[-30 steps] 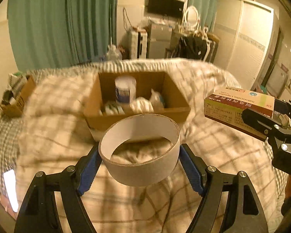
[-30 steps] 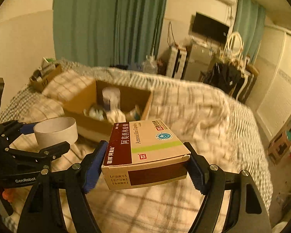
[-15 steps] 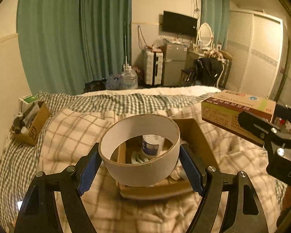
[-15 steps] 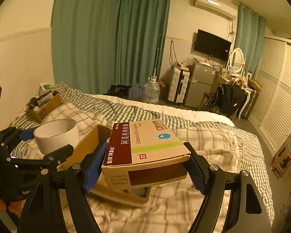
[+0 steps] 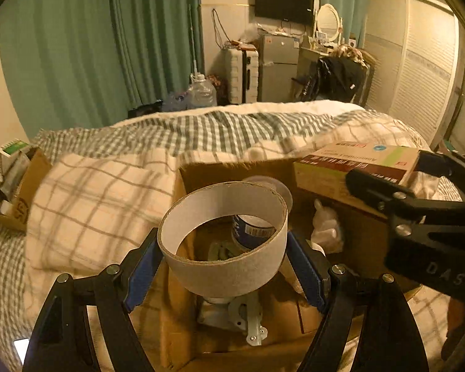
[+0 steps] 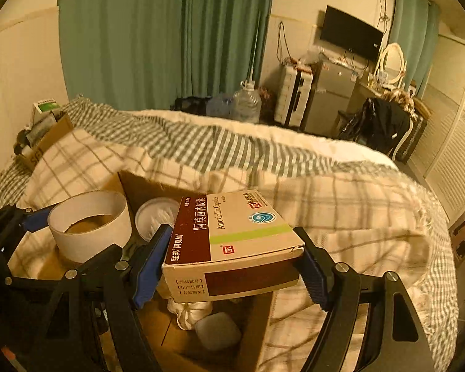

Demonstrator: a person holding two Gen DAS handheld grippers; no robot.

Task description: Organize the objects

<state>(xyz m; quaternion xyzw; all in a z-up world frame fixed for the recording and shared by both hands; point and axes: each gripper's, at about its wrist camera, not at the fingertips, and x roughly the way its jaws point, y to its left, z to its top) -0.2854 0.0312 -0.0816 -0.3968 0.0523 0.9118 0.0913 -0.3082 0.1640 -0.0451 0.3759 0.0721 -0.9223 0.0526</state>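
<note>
While both hover above the cardboard box (image 5: 365,226), left jaws clamp the tape ring (image 5: 223,241); right jaws clamp the medicine carton (image 6: 232,245).

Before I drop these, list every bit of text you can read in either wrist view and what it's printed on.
"Amoxicillin Capsules": top of the medicine box in the right gripper.
"阿莫西林胶囊": same top, dark red band.
"联邦 阿莫仙": same band, nearer edge.
"OTC": small red square on the top; blurred, uncertain.
"DAS": body of the right gripper, seen from the left wrist view; the rest is cut off.
Bracketed lines on the box's front face: too small to read.
Cardboard ring in the left gripper: no text.
</note>
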